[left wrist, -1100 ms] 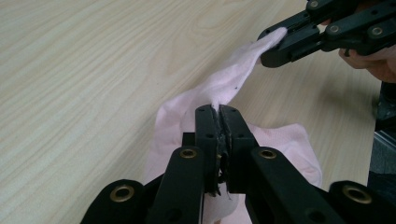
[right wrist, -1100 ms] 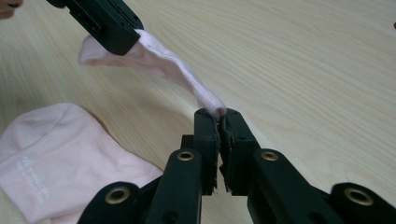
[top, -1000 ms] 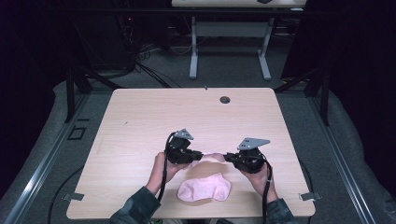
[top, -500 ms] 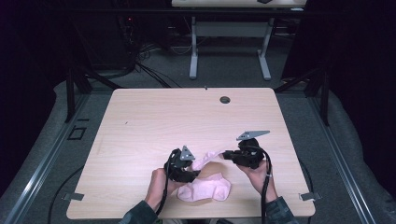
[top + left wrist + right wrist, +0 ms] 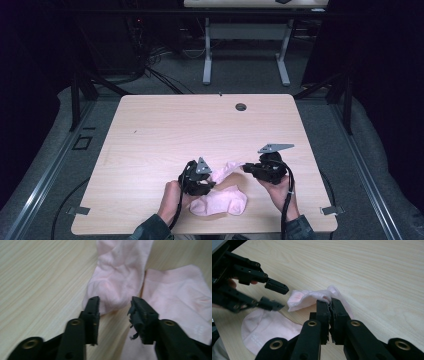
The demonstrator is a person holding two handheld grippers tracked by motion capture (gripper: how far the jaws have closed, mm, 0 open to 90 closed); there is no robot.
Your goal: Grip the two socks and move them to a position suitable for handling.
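Near the table's point(image 5: 150, 130) front edge, right gripper point(image 5: 329, 303) pinches one pink sock point(image 5: 312, 296) (lifted); left gripper point(image 5: 113, 305) gapes beside it.

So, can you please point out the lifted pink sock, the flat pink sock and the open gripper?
Lifted sock point(image 5: 309, 298), right gripper view: its raised end.
Flat sock point(image 5: 222, 202), high view: its middle.
Left gripper point(image 5: 114, 304), left gripper view: between the fingertips.

Two pale pink socks lie near the tabletop's point(image 5: 150, 130) front edge. One sock point(image 5: 222, 202) lies flat; the other sock point(image 5: 227, 170) stretches beside it, one end lifted off the wood, its far end resting down.
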